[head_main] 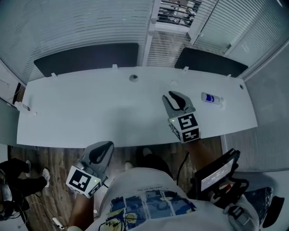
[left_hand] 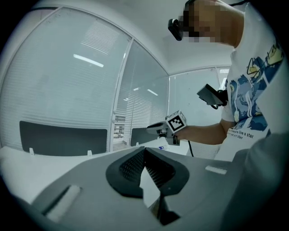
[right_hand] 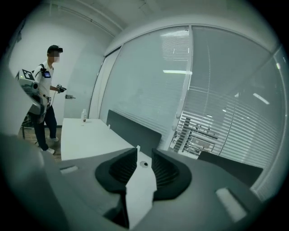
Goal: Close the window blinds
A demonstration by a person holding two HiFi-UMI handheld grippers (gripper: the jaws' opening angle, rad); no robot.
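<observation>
The window blinds run along the wall behind the white table. The left section is a flat pale sheet. A narrow middle section has gaps between its slats, with shelves visible through them, also in the right gripper view. My right gripper hovers over the table's right half, pointing at the window. Its jaws stand apart with only the tabletop showing between them. My left gripper hangs below the table's near edge. Its pads meet at the tips, with nothing held.
Two dark low panels stand along the table's far edge. A small bottle lies right of my right gripper, and a round hole sits mid-table. Another person stands at the far end of the room.
</observation>
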